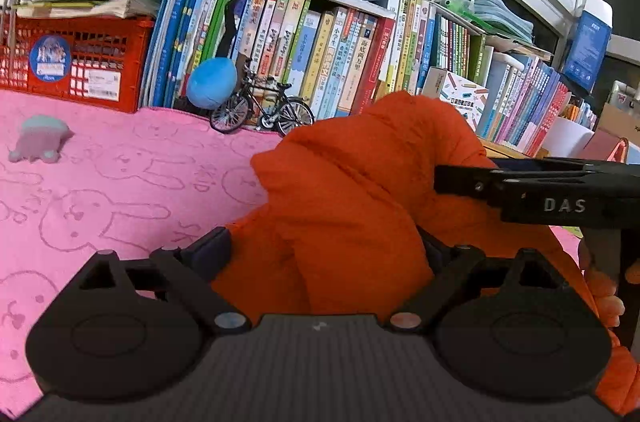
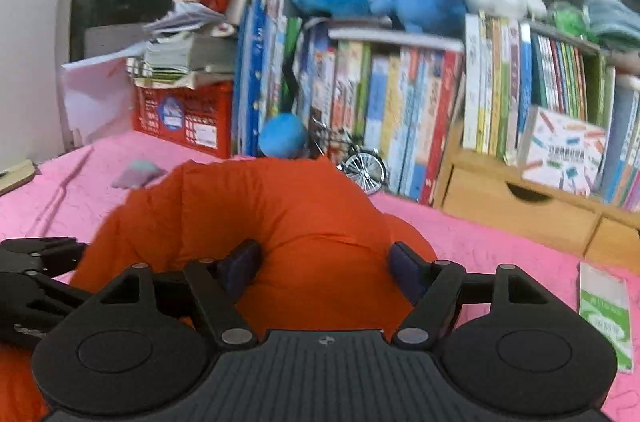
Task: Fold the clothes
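The orange jacket (image 1: 352, 190) bulges between both wide-open grippers, left (image 1: 326, 250) and right (image 2: 324, 262), seemingly unpinched.

"DAS" in white on black right gripper (image 1: 456, 180)

The left tongs (image 1: 326, 250) stood wide around a puffy orange jacket (image 1: 352, 190) heaped on the pink bunny-print cover (image 1: 120, 190). The right tongs (image 1: 452, 178) reached in from the right. Behind, a toy bicycle (image 1: 262, 110) stood before shelved books (image 1: 340, 58).
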Tool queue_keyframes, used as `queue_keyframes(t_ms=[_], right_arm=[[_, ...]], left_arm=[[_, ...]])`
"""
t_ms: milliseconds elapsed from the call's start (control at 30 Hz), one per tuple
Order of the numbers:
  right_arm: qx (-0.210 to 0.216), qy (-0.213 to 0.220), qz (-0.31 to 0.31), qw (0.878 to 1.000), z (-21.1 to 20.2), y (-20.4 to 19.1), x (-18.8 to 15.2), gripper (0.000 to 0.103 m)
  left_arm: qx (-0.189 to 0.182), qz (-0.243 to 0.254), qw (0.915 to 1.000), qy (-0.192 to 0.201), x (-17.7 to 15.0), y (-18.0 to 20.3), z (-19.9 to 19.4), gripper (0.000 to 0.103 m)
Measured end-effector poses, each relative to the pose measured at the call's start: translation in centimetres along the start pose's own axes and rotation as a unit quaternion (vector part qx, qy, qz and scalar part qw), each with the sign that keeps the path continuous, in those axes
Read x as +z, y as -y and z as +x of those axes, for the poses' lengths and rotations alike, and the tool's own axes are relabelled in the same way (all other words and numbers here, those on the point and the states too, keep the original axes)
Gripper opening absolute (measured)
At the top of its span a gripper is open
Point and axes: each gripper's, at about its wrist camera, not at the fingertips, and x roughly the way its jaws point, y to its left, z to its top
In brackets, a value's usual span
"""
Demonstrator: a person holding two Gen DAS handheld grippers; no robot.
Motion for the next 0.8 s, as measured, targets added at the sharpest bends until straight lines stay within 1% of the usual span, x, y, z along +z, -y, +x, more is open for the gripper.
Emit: queue_keyframes(t_ms=[133, 267, 333, 400, 467, 500, 567, 633, 700, 733, 800], right_arm=[[-0.006, -0.019, 0.009, 1.0, 1.1, 0.3, -0.4, 0.079], [-0.007, -0.036, 0.023, 0.999, 2.1, 0.7, -0.7, 0.082], [-0.01, -0.041, 0.019, 0.999, 2.6, 0.6, -0.8, 0.085], [-0.011, -0.043, 0.019, 0.999, 2.8, 0.6, -0.9, 0.086], [-0.004, -0.031, 0.025, 0.999, 2.3, 0.9, -0.8, 0.086], [-0.001, -0.02, 0.027, 0.999, 1.7, 1.0, -0.6, 0.084], [0.006, 0.013, 0.031, 0.999, 0.2, 1.1, -0.1, 0.075], [0.014, 0.051, 0.033, 0.998, -1.3, 0.8, 0.8, 0.052], [0.023, 0.07, 0.025, 0.997, -1.8, 0.1, 2.0, 0.046], [0.024, 0.068, 0.013, 0.997, -1.5, -0.5, 2.4, 0.042], [0.024, 0.057, -0.02, 0.998, -0.6, -1.8, 2.8, 0.04]], left_arm=[[0.024, 0.004, 0.9996, 0.014, -0.1, 0.3, -0.4, 0.095], [0.045, -0.01, 0.9986, 0.024, -0.1, -0.1, -0.8, 0.095], [0.052, -0.008, 0.9984, 0.021, -0.1, 0.0, -0.7, 0.095], [0.054, -0.005, 0.9984, 0.018, -0.1, 0.1, -0.6, 0.095], [0.055, -0.003, 0.9984, 0.016, -0.1, 0.1, -0.6, 0.097], [0.057, 0.001, 0.9982, 0.019, -0.1, 0.3, -0.7, 0.098], [0.064, 0.015, 0.9975, 0.026, -0.2, 0.8, -0.9, 0.098], [0.072, 0.035, 0.9962, 0.032, -0.3, 1.6, -0.9, 0.098], [0.08, 0.055, 0.9945, 0.041, -0.4, 2.3, -1.1, 0.098], [0.085, 0.063, 0.9932, 0.048, -0.5, 2.6, -1.2, 0.098], [0.094, 0.07, 0.9912, 0.062, -0.6, 2.9, -1.6, 0.097]])
